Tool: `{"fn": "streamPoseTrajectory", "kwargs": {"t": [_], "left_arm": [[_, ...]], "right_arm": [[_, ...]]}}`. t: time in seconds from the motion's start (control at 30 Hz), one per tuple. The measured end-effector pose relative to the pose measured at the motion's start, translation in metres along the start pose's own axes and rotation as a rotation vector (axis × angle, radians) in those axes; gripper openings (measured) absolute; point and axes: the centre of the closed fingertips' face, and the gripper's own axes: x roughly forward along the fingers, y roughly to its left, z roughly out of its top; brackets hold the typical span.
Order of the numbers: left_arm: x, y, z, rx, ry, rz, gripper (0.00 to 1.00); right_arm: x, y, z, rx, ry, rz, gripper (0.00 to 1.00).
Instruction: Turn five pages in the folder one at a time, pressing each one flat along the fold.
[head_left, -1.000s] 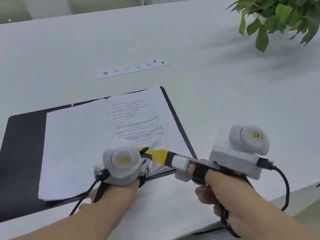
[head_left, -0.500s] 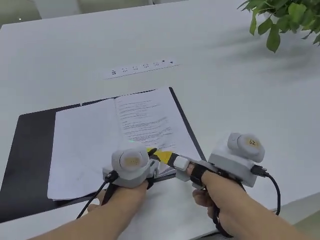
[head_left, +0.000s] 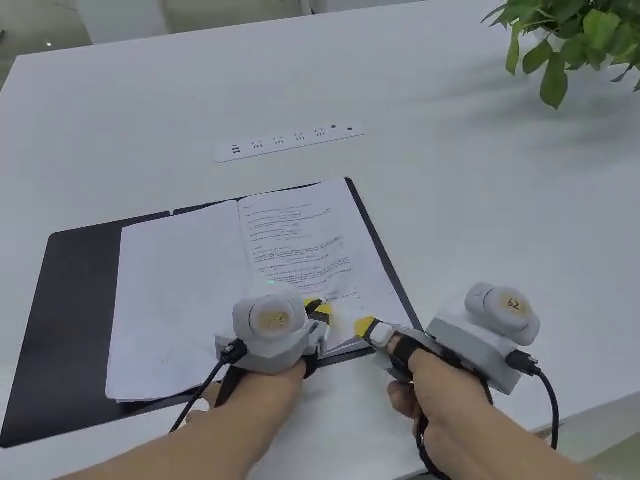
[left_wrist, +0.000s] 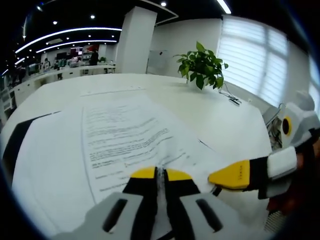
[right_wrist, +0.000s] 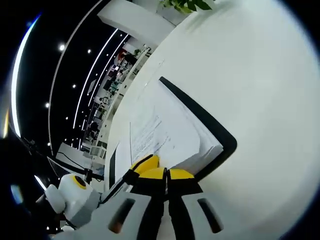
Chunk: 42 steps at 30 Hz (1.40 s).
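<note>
A black folder (head_left: 70, 300) lies open on the white table, with a blank sheet (head_left: 170, 290) on its left side and a printed page (head_left: 300, 250) on its right. My left gripper (head_left: 318, 308) is shut, its yellow tips low over the printed page's near edge (left_wrist: 156, 173). I cannot tell whether a sheet is pinched between them. My right gripper (head_left: 365, 328) is also shut and sits just off the folder's near right corner (right_wrist: 165, 174). Its yellow tip (left_wrist: 235, 176) comes into the left gripper view from the right, a little apart from the left tips.
A white power strip (head_left: 290, 140) is set into the table beyond the folder. A leafy green plant (head_left: 570, 40) stands at the far right. The table's front edge runs close under my hands, and black cables trail from both grippers.
My right gripper has drawn back to the right, off the page and away from the left gripper's tips. The left gripper stays on the page's near edge. The head camera has shifted.
</note>
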Motion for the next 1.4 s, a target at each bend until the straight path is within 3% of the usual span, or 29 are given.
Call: {"fn": "streamPoseTrajectory", "kwargs": {"t": [0.07,0.1,0.17,0.23,0.33,0.43,0.7,0.9,1.1,1.4], "left_arm": [[-0.004,-0.007,0.001,-0.159,0.008,-0.054,0.1],[-0.006,-0.007,0.002,-0.209,0.021,-0.065,0.13],[-0.015,-0.002,-0.001,-0.23,0.072,-0.063,0.15],[-0.024,0.002,0.003,-0.201,0.064,-0.056,0.23],[-0.043,0.012,0.009,-0.087,0.034,-0.042,0.27],[-0.064,0.021,0.016,-0.041,0.001,-0.013,0.32],[-0.12,0.046,0.028,0.056,-0.036,0.052,0.38],[-0.156,0.07,0.037,0.06,-0.072,0.108,0.39],[-0.18,0.089,0.04,0.057,-0.095,0.156,0.39],[-0.212,0.11,0.042,0.037,-0.132,0.215,0.38]], "right_arm": [[-0.001,0.003,0.0,-0.025,-0.002,0.015,0.0],[-0.002,0.005,0.0,-0.041,-0.003,0.018,0.0],[-0.003,0.009,0.0,-0.044,-0.005,0.027,0.0],[-0.007,0.014,0.002,-0.066,-0.021,0.035,0.0],[-0.01,0.02,0.002,-0.096,-0.035,0.043,0.0],[-0.013,0.029,0.005,-0.133,-0.048,0.055,0.0],[-0.022,0.065,0.005,-0.248,-0.055,0.115,0.0],[-0.026,0.095,0.002,-0.363,-0.061,0.158,0.0],[-0.029,0.119,-0.006,-0.455,-0.055,0.2,0.0],[-0.022,0.154,-0.037,-0.645,0.003,0.262,0.0]]}}
